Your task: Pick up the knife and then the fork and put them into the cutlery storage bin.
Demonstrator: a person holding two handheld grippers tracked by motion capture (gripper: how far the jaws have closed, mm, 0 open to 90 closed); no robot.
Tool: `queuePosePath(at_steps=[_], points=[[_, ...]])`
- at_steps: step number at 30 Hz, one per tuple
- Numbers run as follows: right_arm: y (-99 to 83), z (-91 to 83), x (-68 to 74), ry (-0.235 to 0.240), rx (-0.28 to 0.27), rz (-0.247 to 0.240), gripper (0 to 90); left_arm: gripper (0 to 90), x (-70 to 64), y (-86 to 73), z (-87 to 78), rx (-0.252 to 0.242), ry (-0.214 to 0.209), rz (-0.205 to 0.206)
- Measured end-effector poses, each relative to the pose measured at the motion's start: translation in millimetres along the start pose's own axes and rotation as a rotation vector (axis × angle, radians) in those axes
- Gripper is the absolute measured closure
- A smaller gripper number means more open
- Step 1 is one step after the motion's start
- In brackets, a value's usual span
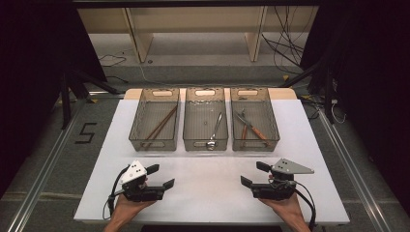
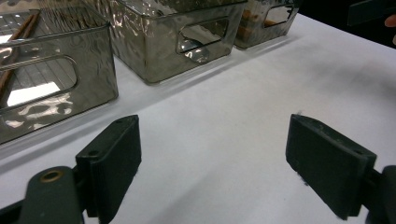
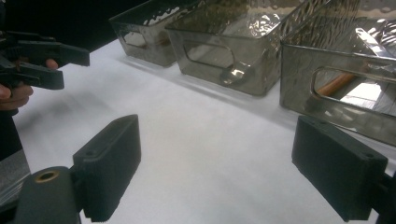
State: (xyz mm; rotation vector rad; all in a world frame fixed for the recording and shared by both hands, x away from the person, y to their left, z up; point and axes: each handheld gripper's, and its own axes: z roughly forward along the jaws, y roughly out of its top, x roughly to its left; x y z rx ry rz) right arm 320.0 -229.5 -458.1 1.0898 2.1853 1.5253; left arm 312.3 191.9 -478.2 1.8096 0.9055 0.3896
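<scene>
The white table (image 1: pixel 212 193) runs from its near edge under my wrists to the far edge behind three smoked clear bins; a bare stretch separates my tools from the bins, with open margins left and right. Dark floor, rails and a pale shelf frame surround it.

The bins stand side by side along the far half, near one another. The left bin (image 1: pixel 137 121) holds brown chopsticks (image 1: pixel 162 124) lying diagonally. The middle bin (image 1: pixel 188 121) holds a metal spoon (image 1: pixel 214 131), bowl toward me. The right bin (image 1: pixel 273 121) holds a few utensils with orange-brown handles (image 1: pixel 251 128), crossed.

My left gripper (image 1: pixel 161 176) sits near the table's near-left edge, jaws spread wide, nothing between them, pointing inward and toward the bins. My right gripper (image 1: pixel 255 174) sits near the near-right edge, jaws equally wide apart and empty. The two are well apart, bare surface between them, and neither touches a bin.
</scene>
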Motion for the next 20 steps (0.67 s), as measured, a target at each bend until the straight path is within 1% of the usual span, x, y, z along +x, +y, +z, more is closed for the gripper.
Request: queuePosePath(at_steps=[4,20], points=[[-0.9,1.5,-0.2,-0.002,0.009,-0.001,16.5,18.0,0.0,-0.2,0.2,0.001,0.0,0.001],[-0.6,0.6,-1.0,0.0,-0.001,0.001,16.5,18.0,0.5,0.0,0.3,0.0,0.0,0.002]])
